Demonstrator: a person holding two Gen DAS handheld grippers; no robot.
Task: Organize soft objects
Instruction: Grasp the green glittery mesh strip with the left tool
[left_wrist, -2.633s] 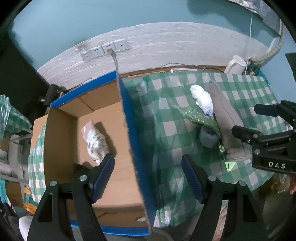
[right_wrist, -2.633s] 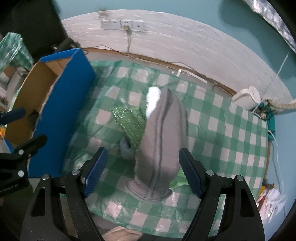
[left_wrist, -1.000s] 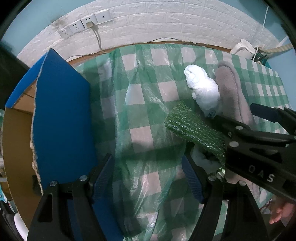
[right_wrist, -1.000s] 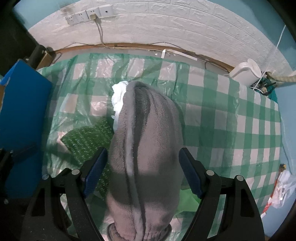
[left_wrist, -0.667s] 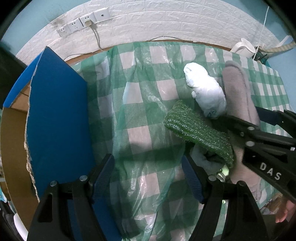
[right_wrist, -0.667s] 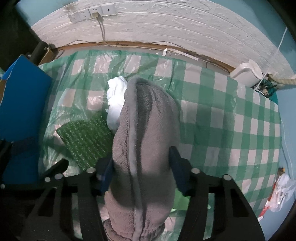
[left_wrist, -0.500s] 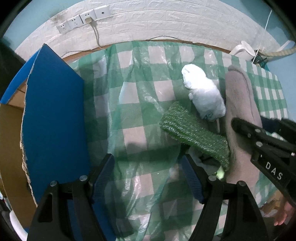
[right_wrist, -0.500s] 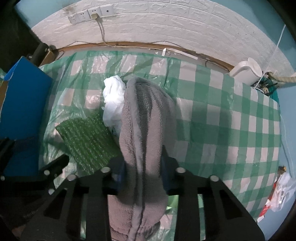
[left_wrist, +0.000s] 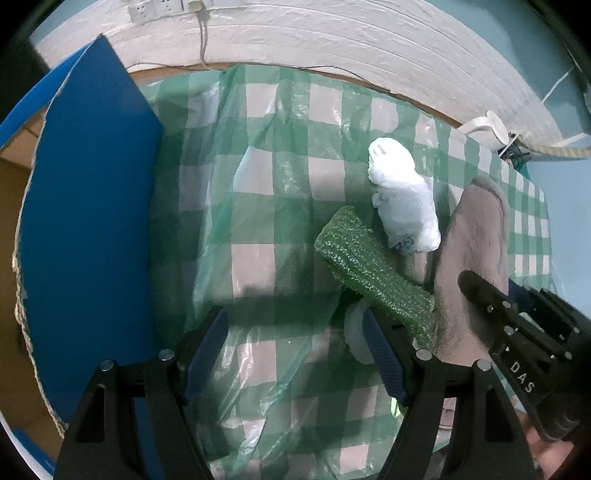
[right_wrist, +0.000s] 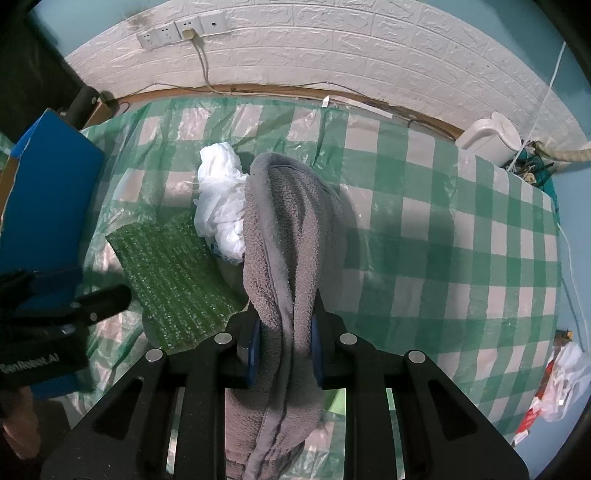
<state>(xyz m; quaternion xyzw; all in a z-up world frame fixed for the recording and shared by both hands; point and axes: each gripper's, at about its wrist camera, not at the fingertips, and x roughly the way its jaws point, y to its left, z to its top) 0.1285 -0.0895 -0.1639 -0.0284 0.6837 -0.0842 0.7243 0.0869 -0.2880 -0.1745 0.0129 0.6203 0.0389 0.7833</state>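
The right tongs (right_wrist: 284, 343) clench the grey fleece towel (right_wrist: 291, 236), their blue pads having just drawn in on its bunched folds; the cloth is pinched into a narrow ridge between them, hangs down past them at the near side and runs away from them in a long hump over the table (right_wrist: 443, 229), which is covered in green-and-white check under clear plastic. Just left of these tongs lies the green knobbly cloth (right_wrist: 173, 273), flat on the plastic and touching the towel's left flank. Beyond it, against the far left side of the towel, sits the crumpled white plastic bag (right_wrist: 221, 199). The left tongs (left_wrist: 295, 350) stand released with nothing between their blue pads, pointing down at bare check cloth; the green cloth's near end lies just beyond and right of their right pad, over a pale grey-white soft thing (left_wrist: 356, 332) that peeps out beneath it. Further right the towel rises in the grip of the right tongs. To the far left of the left tongs stands the blue flap of a cardboard box (left_wrist: 88, 221). At the far edge of the table a white brick-patterned wall (right_wrist: 332, 55) carries a socket strip (right_wrist: 177, 29) with one plug in it, and a white jug-like vessel (right_wrist: 487, 138) stands at the far right corner.
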